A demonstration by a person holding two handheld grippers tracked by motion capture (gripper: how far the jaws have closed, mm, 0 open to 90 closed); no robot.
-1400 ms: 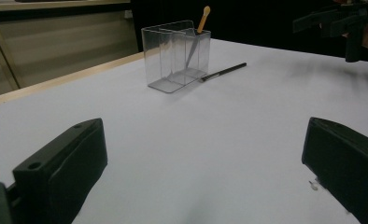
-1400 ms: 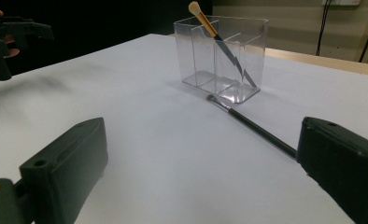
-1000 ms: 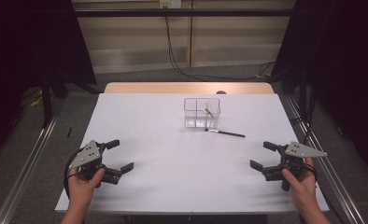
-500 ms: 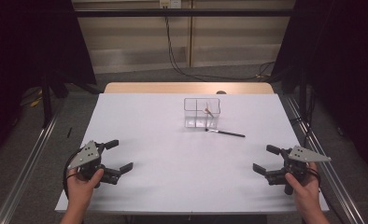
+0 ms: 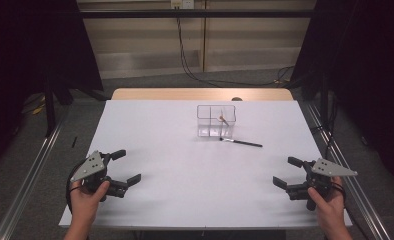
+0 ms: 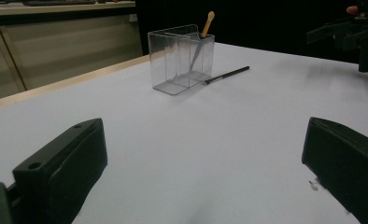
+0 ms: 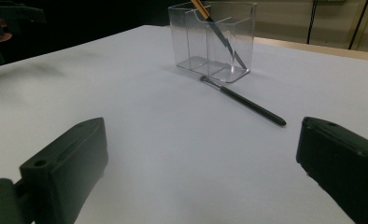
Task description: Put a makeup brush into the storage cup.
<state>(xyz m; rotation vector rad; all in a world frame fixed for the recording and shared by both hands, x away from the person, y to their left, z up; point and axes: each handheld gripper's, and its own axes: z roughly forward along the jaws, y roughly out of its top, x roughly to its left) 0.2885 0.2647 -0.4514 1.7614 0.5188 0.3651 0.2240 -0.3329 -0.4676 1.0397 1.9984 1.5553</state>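
Brushwork has not begun: you hold both grippers low at the near edge of the table (image 5: 150,125), each with its jaws spread wide and nothing between them. Your left gripper (image 5: 125,166) sits well apart from everything; from it, the clear divided holder (image 6: 182,58) stands far ahead and a little to the right, with an orange-tipped stick (image 6: 205,28) leaning inside one compartment. Your right gripper (image 5: 288,173) is the closer one to the work: the black brush (image 7: 243,100) lies flat on the table ahead of it, its bristle end just beside the holder's near wall, seemingly touching it, its handle end pointing back toward your right jaw. This looks like the start position, with the reach for the brush as the step in hand. For the next move, carry your right gripper forward and slightly left, keep the jaws apart until they straddle the thin handle across its length, then close low against the table, since so slim a shaft may roll or slip away.
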